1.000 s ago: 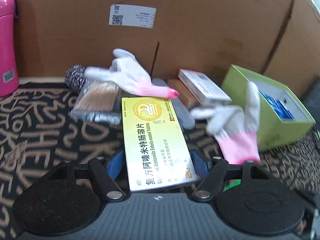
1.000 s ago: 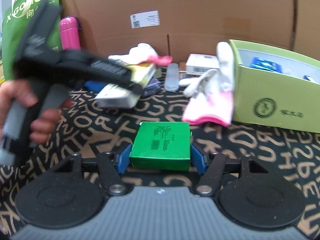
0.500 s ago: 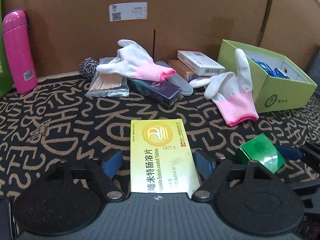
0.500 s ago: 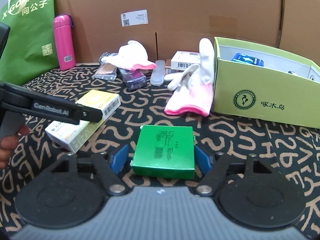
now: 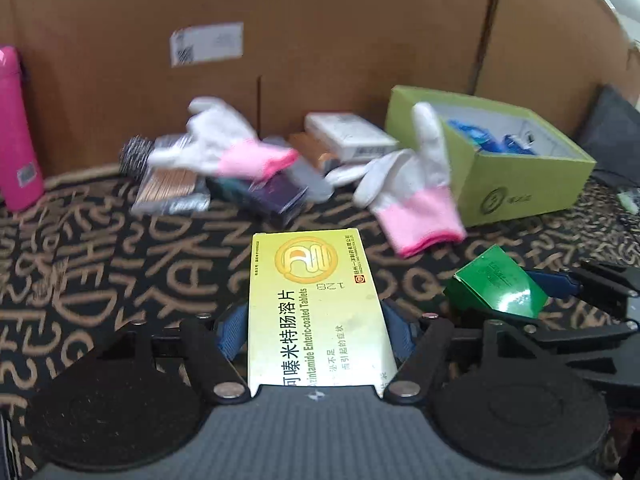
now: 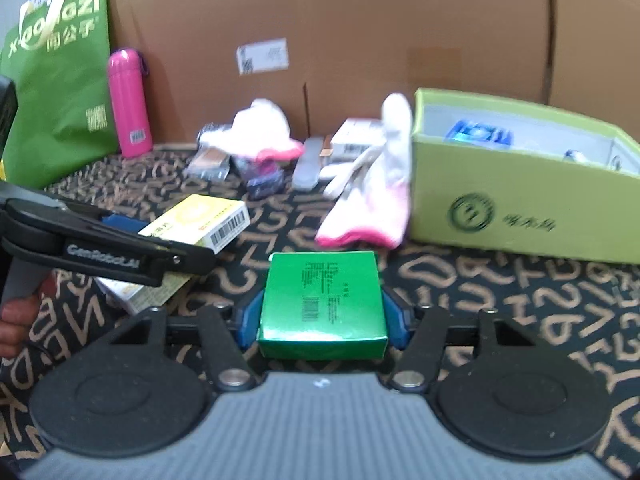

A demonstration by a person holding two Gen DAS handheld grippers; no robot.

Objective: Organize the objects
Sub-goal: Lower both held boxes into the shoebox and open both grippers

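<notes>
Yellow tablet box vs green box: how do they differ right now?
The yellow tablet box is long and flat, with a gold logo and black Chinese text; the green box is squarer, with small dark print and a barcode. The yellow one sits between the left gripper fingers, the green one in the right gripper. On both, the jaws have just been closing. Both are cartons held above the patterned cloth.

Yellow tablet box (image 5: 316,304), printed face up, lengthwise, near centre. Green box (image 6: 323,304), flat, barcode face up, to its right. Open lime box (image 6: 520,204) far right, blue items inside.
</notes>
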